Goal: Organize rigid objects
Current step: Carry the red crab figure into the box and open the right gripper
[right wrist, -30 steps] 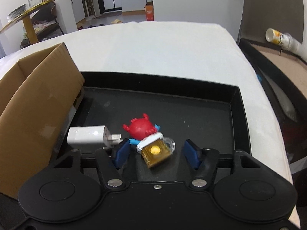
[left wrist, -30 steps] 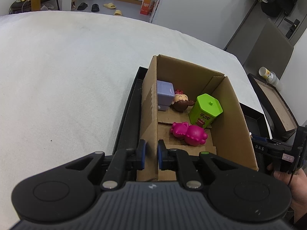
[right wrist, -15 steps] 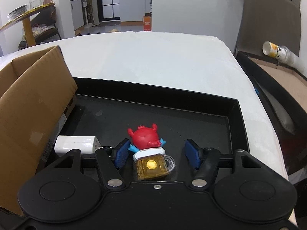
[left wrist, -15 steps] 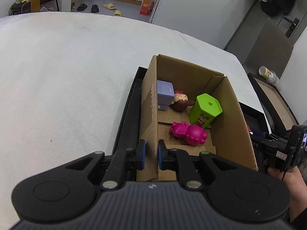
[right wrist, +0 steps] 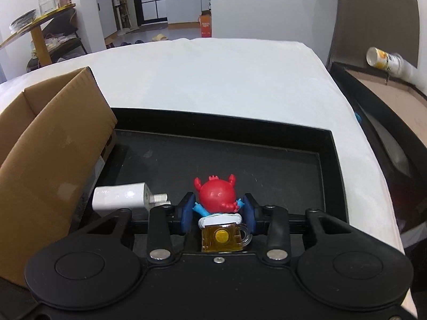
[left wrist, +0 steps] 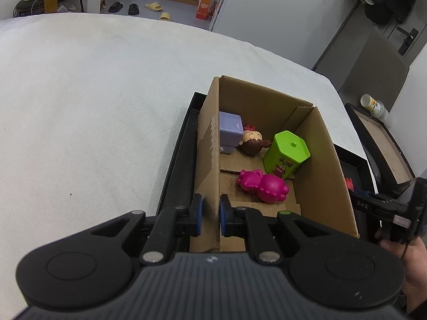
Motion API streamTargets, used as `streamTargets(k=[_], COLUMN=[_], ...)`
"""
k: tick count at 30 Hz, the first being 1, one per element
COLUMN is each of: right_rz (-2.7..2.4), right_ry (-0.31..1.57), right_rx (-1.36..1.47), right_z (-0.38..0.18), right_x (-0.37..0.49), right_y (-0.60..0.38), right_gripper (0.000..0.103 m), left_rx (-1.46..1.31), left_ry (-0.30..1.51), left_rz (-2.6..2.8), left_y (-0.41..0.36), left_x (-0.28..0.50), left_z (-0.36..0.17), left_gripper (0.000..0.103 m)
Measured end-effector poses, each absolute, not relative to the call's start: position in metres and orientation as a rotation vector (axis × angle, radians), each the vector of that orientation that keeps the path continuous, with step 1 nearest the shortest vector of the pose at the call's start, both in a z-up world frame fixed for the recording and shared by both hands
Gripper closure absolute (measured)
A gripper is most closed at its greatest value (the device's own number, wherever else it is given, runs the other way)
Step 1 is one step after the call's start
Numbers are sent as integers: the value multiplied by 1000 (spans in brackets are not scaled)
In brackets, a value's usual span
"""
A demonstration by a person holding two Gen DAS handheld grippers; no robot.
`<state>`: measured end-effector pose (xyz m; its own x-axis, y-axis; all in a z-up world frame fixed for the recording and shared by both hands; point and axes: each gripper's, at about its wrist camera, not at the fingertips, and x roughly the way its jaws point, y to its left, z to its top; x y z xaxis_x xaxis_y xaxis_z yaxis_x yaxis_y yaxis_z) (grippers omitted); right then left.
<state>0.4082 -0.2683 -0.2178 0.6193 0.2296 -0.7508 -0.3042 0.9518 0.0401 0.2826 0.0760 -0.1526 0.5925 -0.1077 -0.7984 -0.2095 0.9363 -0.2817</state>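
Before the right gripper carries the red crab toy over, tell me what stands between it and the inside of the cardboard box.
The red crab toy sits between the right gripper fingers. Only the cardboard box side wall rises between it and the inside, left of the toy. The white charger lies low beside that wall.

- My left wrist camera sits just behind my left gripper [left wrist: 209,213], close above the near wall of the box [left wrist: 323,160], looking forward and down into it, with the bed [left wrist: 93,93] stretching away on the left.
- My right wrist camera rides behind my right gripper [right wrist: 218,213], low over the tray [right wrist: 329,160], facing along it toward the room.
- Both views share the box, the tray, the bed, and the orange carton [right wrist: 206,25] on the far floor.
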Motion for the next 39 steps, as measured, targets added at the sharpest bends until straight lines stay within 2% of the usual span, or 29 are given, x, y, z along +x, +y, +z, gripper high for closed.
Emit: streamTargets(k=[14, 39], right_rz=[289, 297], right_ry=[902, 855], right_rx=[21, -163], right_z=[-182, -106], right_x=[381, 344], right_y=[-297, -243], right_gripper=[65, 65], left_rx=[-399, -443], left_ry=[930, 893], left_rz=[59, 26], left_y=[80, 89], left_x=[280, 274], left_z=[-153, -155], left_gripper=[91, 90])
